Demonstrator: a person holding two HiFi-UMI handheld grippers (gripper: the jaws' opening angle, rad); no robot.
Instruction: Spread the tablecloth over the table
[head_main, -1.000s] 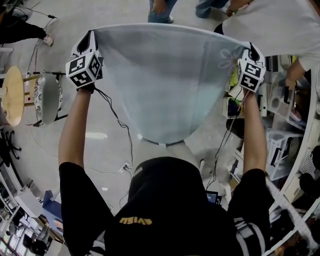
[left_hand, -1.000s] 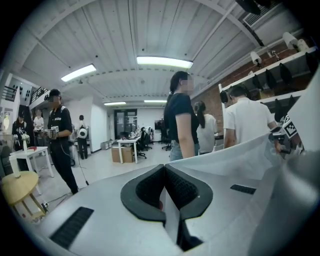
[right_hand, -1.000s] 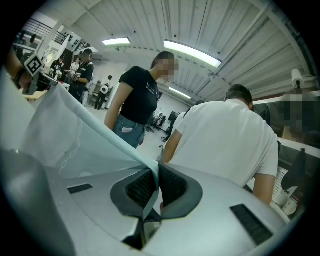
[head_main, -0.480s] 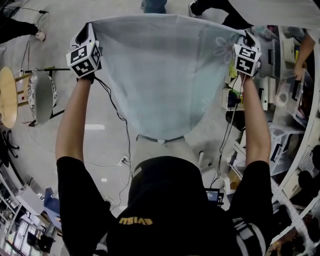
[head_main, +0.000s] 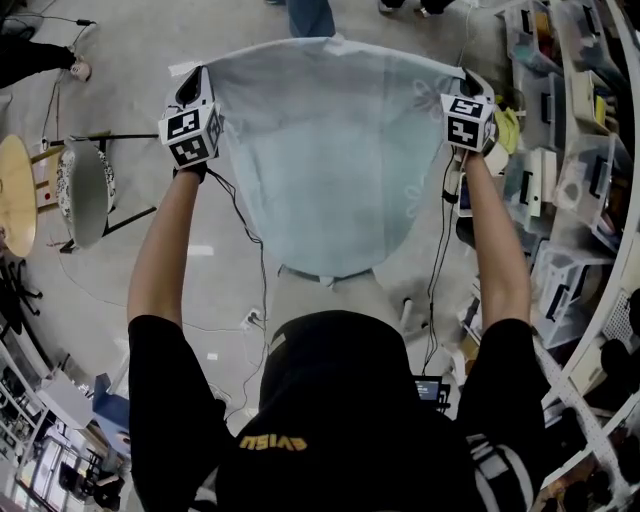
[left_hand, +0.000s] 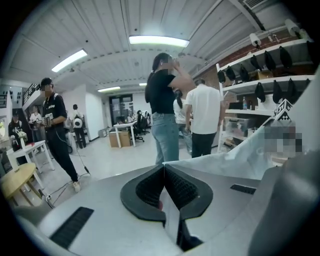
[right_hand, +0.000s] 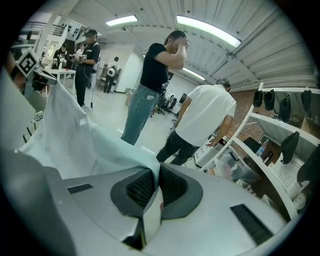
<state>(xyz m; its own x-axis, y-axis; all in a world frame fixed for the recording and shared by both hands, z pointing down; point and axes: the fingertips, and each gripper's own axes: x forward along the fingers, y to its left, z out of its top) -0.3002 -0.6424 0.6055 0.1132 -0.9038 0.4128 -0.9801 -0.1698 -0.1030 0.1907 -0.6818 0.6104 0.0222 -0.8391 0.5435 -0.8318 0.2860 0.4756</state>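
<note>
Holding the tablecloth (head_main: 330, 170) wide is the job now. It hangs in the air, stretched flat between both hands. The left gripper (left_hand: 163, 186) is at its left top corner and the right gripper (right_hand: 157, 186) at its right top corner. Both jaws are clamped tight on cloth. Keep the corners level and pulled apart, I think, so it lands smooth.
</note>
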